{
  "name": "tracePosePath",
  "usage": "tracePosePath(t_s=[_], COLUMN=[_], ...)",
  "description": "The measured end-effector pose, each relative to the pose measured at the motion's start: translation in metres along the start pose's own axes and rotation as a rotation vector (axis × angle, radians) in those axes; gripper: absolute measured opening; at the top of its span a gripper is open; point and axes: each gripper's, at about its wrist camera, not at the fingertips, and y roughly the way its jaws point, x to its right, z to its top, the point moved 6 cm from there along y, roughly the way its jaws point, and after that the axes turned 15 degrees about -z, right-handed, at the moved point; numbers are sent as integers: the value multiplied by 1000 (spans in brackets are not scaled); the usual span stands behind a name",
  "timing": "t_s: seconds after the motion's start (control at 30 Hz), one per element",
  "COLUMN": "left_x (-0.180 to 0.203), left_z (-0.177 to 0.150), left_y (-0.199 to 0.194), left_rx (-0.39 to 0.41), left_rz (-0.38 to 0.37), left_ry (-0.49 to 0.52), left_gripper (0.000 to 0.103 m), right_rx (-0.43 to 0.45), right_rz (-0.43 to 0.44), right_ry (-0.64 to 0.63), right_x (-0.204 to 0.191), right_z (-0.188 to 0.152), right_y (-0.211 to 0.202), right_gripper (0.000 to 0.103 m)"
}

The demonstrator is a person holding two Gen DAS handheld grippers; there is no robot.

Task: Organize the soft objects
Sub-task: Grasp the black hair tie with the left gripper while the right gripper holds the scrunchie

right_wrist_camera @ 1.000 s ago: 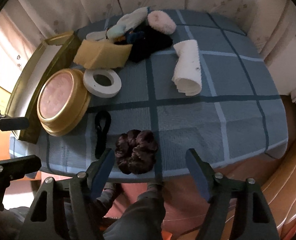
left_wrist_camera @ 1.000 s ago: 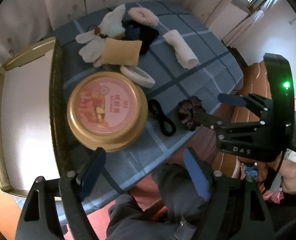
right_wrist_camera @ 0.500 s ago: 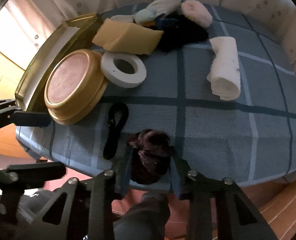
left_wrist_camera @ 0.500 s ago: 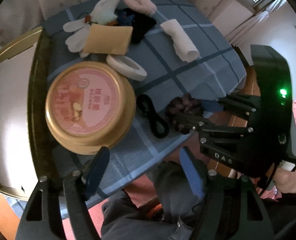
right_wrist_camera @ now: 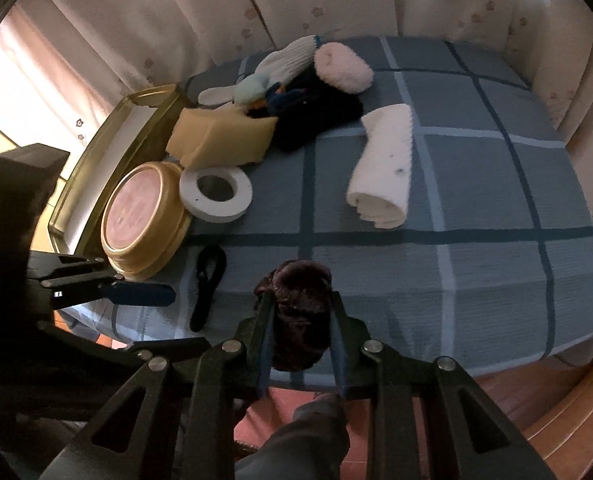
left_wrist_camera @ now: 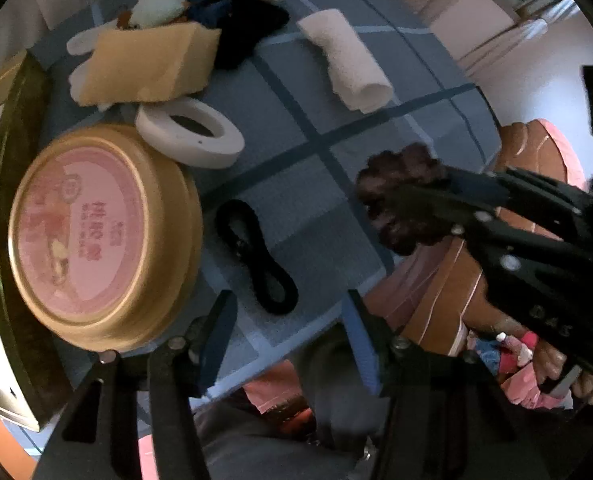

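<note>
My right gripper (right_wrist_camera: 300,312) is shut on a dark brown scrunchie (right_wrist_camera: 298,300) and holds it above the near edge of the blue checked table (right_wrist_camera: 476,280). The scrunchie also shows in the left wrist view (left_wrist_camera: 400,196). My left gripper (left_wrist_camera: 288,332) is open and empty, near a black hair band (left_wrist_camera: 256,256) and a round gold tin (left_wrist_camera: 96,236). A rolled white towel (right_wrist_camera: 384,168), a yellow sponge (right_wrist_camera: 220,140), a pink puff (right_wrist_camera: 342,68), white gloves (right_wrist_camera: 284,58) and a dark cloth (right_wrist_camera: 316,116) lie farther back.
A white tape ring (right_wrist_camera: 216,190) lies next to the gold tin (right_wrist_camera: 140,216). A gold-rimmed tray (right_wrist_camera: 108,148) stands at the table's left edge. Curtains hang behind the table. A brown wooden seat (left_wrist_camera: 440,292) is below the near edge.
My right gripper has closed on the scrunchie and lifted it off the table. My left gripper has moved closer to the tin and the hair band, still open.
</note>
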Motion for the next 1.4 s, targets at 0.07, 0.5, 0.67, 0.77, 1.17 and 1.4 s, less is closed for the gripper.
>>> tracePosePath(t_s=[0.07, 0.5, 0.67, 0.77, 1.17, 1.4], left_x=[-3, -17, -21, -14, -1, -4], left_z=[2, 6, 4, 7, 28, 32], left_y=[5, 5, -3, -14, -63, -93], left_rx=[-5, 41, 43, 73, 126, 171], left_rz=[1, 54, 70, 58, 76, 100], left_ry=[-28, -122, -118, -95, -3, 13], left_gripper=[54, 13, 9, 9, 8, 8], right_rx=[5, 33, 52, 67, 137, 157], right_rz=[5, 30, 41, 49, 55, 67], right_ry=[-3, -48, -40, -36, 35, 42], right_x=[9, 20, 22, 22, 41, 41], right_z=[-1, 12, 19, 22, 47, 66], right_y=[-1, -2, -4, -6, -23, -31], right_gripper=[26, 26, 26, 26, 26, 26])
